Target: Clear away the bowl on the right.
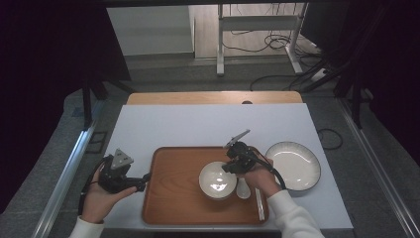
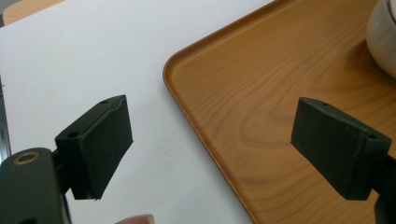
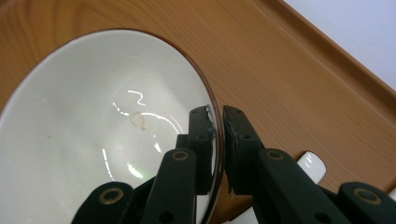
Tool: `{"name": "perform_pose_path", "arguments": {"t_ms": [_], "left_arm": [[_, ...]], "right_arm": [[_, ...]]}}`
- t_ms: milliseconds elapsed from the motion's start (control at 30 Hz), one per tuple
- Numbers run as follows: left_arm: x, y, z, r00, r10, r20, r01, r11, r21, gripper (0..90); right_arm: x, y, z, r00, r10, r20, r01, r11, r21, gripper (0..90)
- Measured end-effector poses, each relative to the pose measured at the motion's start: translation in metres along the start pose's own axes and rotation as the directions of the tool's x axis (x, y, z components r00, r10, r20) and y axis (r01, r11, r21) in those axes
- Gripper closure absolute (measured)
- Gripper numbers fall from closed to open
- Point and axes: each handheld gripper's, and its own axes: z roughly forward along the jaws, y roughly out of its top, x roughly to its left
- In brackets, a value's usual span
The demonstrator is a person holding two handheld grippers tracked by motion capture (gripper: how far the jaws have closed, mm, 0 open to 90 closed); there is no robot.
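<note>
White bowl [image 1: 217, 180] on the wooden tray [image 1: 171, 198], right gripper [image 3: 219, 135] clamped on its rim, one jaw inside and one outside, white spoon [image 1: 242, 189] just beside the bowl, left gripper [image 2: 210, 144] with jaws wide apart over the tray's left edge, white plate [image 1: 293, 166] right of the tray

Tray's [image 1: 171, 198] left half lies free; bowl [image 1: 217, 181], spoon [image 1: 243, 190] and plate [image 1: 293, 165] crowd the right.

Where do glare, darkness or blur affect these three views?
High view: dark at both sides, glare spot inside the bowl. Right gripper view: curved light reflections on the bowl's glaze, right gripper blurred up close. Left gripper view: evenly lit, tray sharp.
</note>
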Motion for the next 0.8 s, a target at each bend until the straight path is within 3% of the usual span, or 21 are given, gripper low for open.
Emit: {"name": "perform_pose_path", "arguments": {"t_ms": [233, 367, 567, 800], "left_arm": [[0.000, -0.001, 0.000, 1.0000, -0.006, 0.000, 0.006, 1.0000, -0.003, 12.1], [0.000, 0.000, 0.000, 1.0000, -0.006, 0.000, 0.006, 1.0000, -0.007, 12.1], [0.002, -0.001, -0.001, 1.0000, -0.004, -0.001, 0.004, 1.0000, -0.005, 12.1], [0.002, 0.000, -0.002, 1.0000, -0.008, -0.002, 0.008, 0.9999, -0.011, 12.2]], "right_arm": [[-0.004, -0.002, 0.003, 0.9999, 0.013, -0.007, -0.013, 1.000, -0.012, 78.9], [-0.003, -0.002, 0.002, 0.9997, 0.002, 0.024, -0.001, 1.000, -0.019, 63.2], [-0.005, -0.003, -0.017, 0.9976, 0.040, 0.056, -0.034, 0.992, -0.119, 45.7], [-0.013, -0.012, -0.049, 0.9961, 0.071, 0.053, -0.057, 0.972, -0.228, 38.3]]}}
